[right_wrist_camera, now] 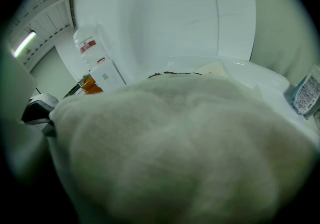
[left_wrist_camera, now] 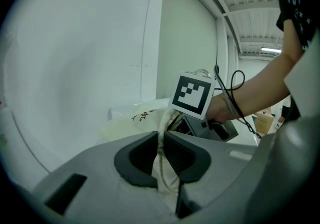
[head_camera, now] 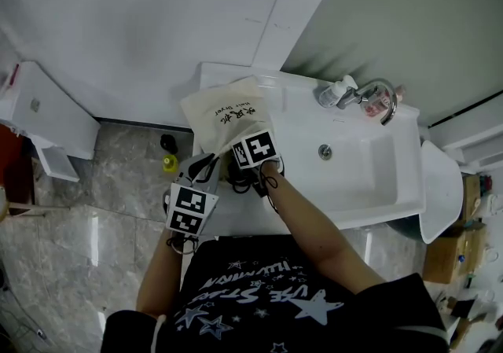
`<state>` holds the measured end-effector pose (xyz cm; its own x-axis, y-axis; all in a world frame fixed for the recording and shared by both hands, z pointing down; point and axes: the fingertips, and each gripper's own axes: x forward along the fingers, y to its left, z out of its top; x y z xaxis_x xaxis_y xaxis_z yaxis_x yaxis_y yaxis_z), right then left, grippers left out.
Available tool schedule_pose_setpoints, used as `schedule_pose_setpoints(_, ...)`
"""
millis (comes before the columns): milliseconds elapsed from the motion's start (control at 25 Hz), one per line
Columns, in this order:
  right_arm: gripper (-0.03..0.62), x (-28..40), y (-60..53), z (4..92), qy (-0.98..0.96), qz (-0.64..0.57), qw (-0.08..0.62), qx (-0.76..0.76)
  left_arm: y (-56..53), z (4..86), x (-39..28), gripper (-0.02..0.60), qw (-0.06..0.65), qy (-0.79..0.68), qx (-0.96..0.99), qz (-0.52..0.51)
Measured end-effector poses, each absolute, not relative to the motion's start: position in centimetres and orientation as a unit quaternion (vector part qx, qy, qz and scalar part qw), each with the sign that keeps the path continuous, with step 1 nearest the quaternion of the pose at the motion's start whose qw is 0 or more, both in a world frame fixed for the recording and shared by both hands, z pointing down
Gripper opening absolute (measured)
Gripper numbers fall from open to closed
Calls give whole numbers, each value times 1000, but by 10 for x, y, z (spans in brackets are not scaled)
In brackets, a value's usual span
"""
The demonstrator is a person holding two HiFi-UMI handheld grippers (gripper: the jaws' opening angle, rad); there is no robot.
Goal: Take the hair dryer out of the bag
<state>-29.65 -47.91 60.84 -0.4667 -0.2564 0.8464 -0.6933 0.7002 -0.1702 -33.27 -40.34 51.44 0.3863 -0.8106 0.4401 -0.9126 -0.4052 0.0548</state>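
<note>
The left gripper (left_wrist_camera: 161,154) is clamped shut on the gathered rim of the cloth bag (head_camera: 228,112) lying beside the washbasin (head_camera: 369,182), apparently steadying its mouth for the right gripper (head_camera: 245,159), whose jaws fabric smothers beyond telling, with the hair dryer unseen, presumably still inside.

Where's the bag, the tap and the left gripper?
bag (head_camera: 225,108), head view, on its printed front.
tap (head_camera: 388,102), head view, on its curved spout.
left gripper (left_wrist_camera: 161,154), left gripper view, where its jaws pinch the bag's cloth.
</note>
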Motion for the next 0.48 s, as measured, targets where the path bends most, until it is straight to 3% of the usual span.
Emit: schedule_pose_setpoints(480,184,-271,-444,587,-840,270,403,243,-406,508,-333,49,145,-552,804,168)
